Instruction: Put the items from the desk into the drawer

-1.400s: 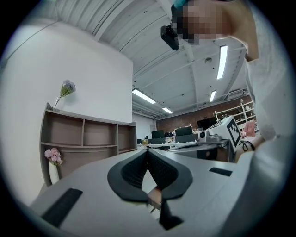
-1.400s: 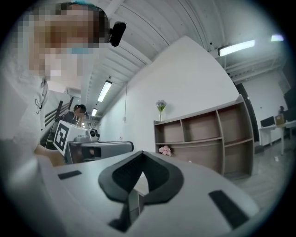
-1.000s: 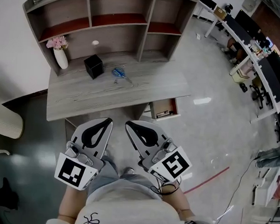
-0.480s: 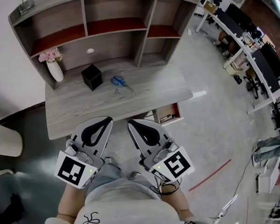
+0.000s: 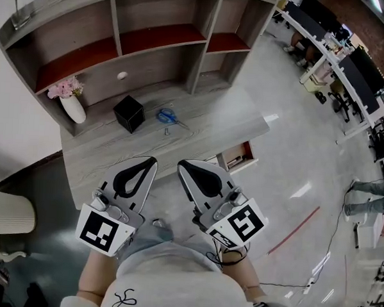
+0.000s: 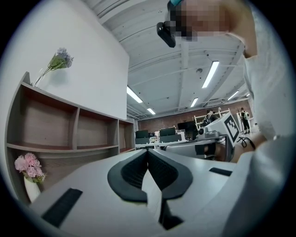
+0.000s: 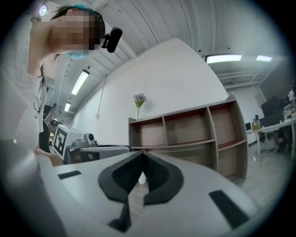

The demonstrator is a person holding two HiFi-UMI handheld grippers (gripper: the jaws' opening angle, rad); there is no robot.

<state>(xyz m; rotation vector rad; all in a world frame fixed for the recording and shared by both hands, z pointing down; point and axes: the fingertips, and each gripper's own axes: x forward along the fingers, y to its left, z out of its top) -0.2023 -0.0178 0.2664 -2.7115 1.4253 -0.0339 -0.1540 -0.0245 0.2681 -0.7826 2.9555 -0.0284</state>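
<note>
**A:** While the shelf unit (image 5: 159, 35) and the grey wood surface (image 5: 200, 127) under it fill more of the head view than a second ago, has anything on them moved?

**B:** Nothing that I can see. It is the view that has shifted. The person seems to be stepping up to the desk, so it sits nearer and more squarely below. I'd say the task has not begun and this is only the approach.

**A:** And the drawer (image 5: 246, 151)?

**B:** It stands pulled out under the right end of the surface, as it did before. Something dark lies inside, too small to name.

**A:** What about the grippers?

**B:** Both hang low in front of the person's body, short of the near edge of the surface, in the same pose as in the earlier pictures. The left gripper (image 5: 148, 163) has its jaws closed tip to tip with nothing between them. The right gripper (image 5: 185, 165) is the same, closed and empty.

**A:** Where are the items, then?

**B:** All are at the back left of the surface, well apart from both grippers. The black box (image 5: 129, 113) stands on one corner of its footprint toward us. The white vase (image 5: 74, 109) of pink flowers is to its left against the shelf unit. The blue scissors (image 5: 168, 117) lie flat just right of the box. A small pale piece (image 5: 167, 131) lies near the scissors, and I cannot tell what it is.

**A:** So what comes next?

**B:** Probably a reach forward and an opening of the jaws, the right gripper being nearer the scissors.
</note>
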